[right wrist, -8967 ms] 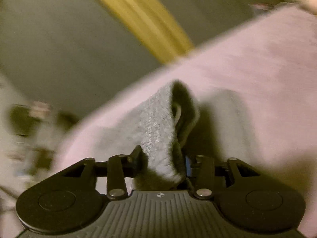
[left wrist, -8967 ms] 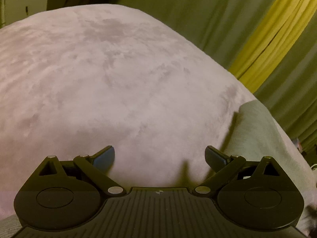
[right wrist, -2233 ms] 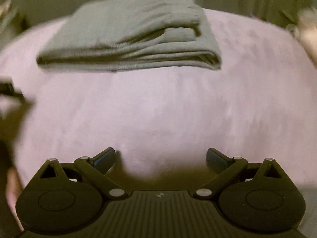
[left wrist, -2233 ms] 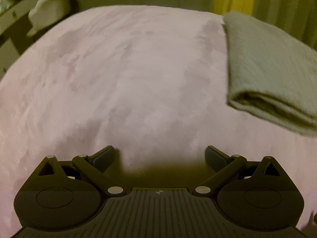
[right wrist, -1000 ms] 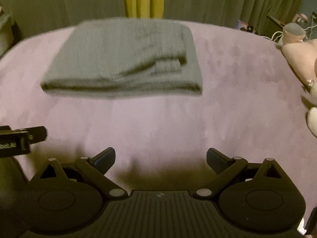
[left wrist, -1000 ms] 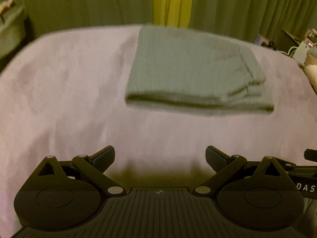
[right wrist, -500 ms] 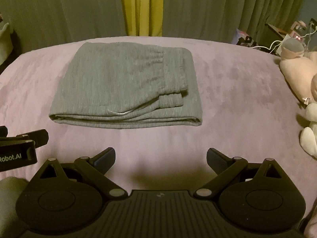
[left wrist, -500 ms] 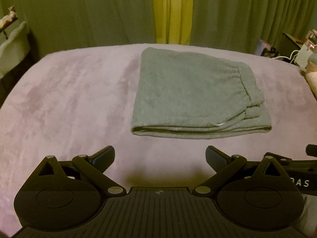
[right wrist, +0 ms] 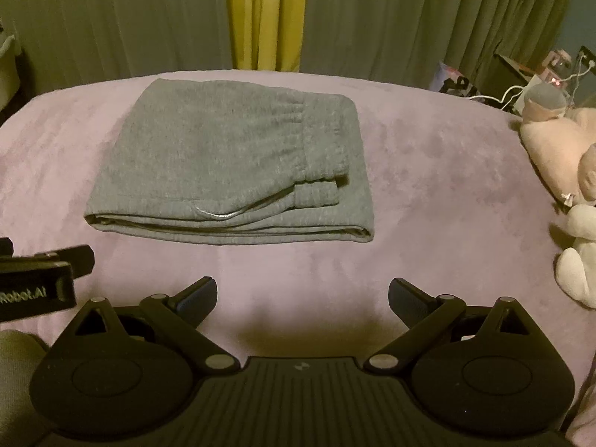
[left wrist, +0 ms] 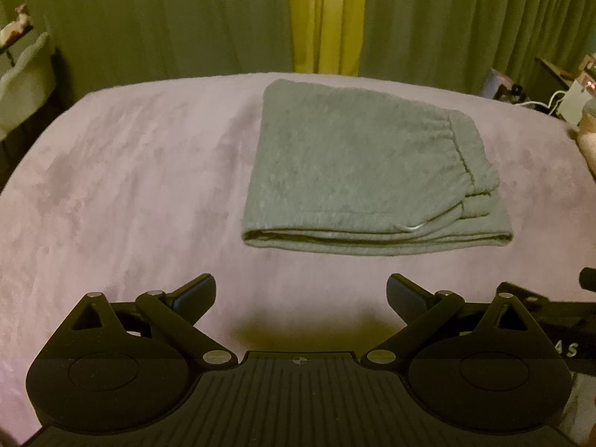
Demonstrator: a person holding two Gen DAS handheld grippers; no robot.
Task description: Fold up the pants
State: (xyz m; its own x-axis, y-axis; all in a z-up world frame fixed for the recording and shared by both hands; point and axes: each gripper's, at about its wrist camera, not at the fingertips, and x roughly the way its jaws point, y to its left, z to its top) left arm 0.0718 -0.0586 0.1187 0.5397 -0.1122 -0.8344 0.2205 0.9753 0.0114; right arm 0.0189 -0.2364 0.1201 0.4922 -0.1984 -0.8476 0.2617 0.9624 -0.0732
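Note:
Grey sweatpants (left wrist: pixel 357 171) lie folded into a flat rectangle on a pink plush bed cover (left wrist: pixel 130 193), waistband at the right. They also show in the right wrist view (right wrist: pixel 231 175). My left gripper (left wrist: pixel 301 292) is open and empty, held back from the pants' near edge. My right gripper (right wrist: pixel 302 294) is open and empty, also short of the near edge. The left gripper's body shows at the left edge of the right wrist view (right wrist: pixel 41 275).
Green curtains with a yellow strip (left wrist: pixel 324 18) hang behind the bed. Stuffed toys (right wrist: pixel 566 171) lie on the bed's right side. A side table with cables and devices (right wrist: pixel 536 78) stands at the far right. A pale chair (left wrist: pixel 22 74) stands left.
Both grippers have drawn back from the pants and swung to face them squarely. The right gripper, earlier shut on grey cloth, is now open and empty. The pants lie still.

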